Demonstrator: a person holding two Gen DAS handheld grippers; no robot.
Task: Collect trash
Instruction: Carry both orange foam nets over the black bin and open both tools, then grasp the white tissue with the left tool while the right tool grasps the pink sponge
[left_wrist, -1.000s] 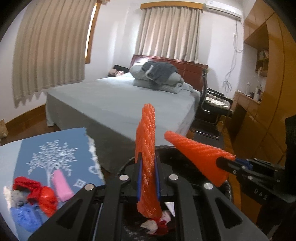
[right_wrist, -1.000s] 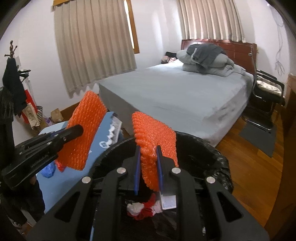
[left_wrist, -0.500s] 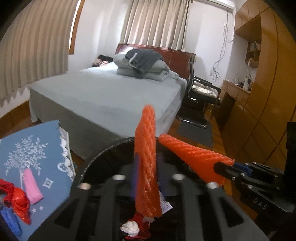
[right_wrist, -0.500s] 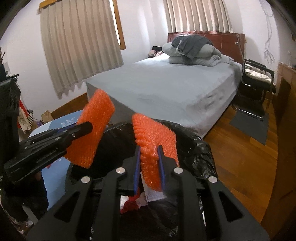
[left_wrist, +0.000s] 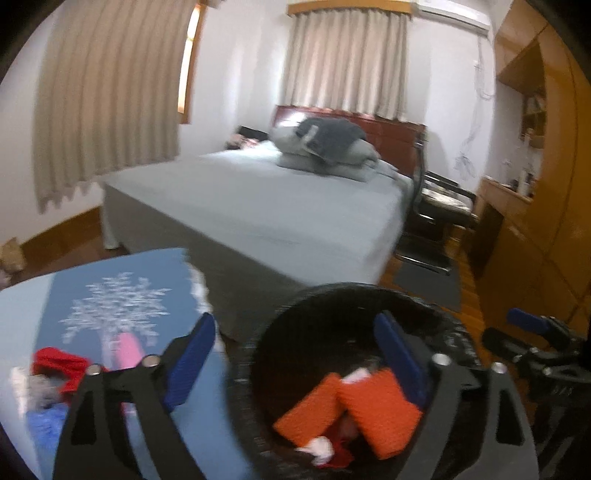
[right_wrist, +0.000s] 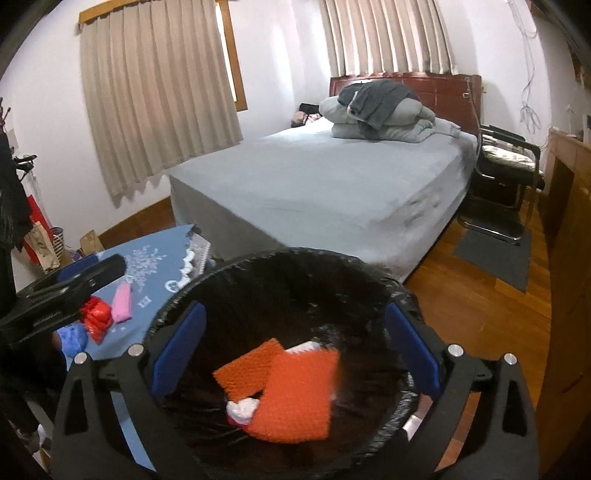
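Both hand-held grippers, left (left_wrist: 295, 350) and right (right_wrist: 293, 343), spread wide and empty above the black-lined trash bin (right_wrist: 280, 266); two orange foam pieces (right_wrist: 295, 397) lie inside (below the fingers).

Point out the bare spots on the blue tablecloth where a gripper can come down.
Free: the blue tablecloth around its white tree print, bordered by the scalloped edge. Crowded: the near-left corner, where the pink tube, red wrapper and blue wad cluster.

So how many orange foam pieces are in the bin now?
2. One orange piece lies toward the left inside the black bin; the other orange piece overlaps it on the right. More could be hidden underneath.
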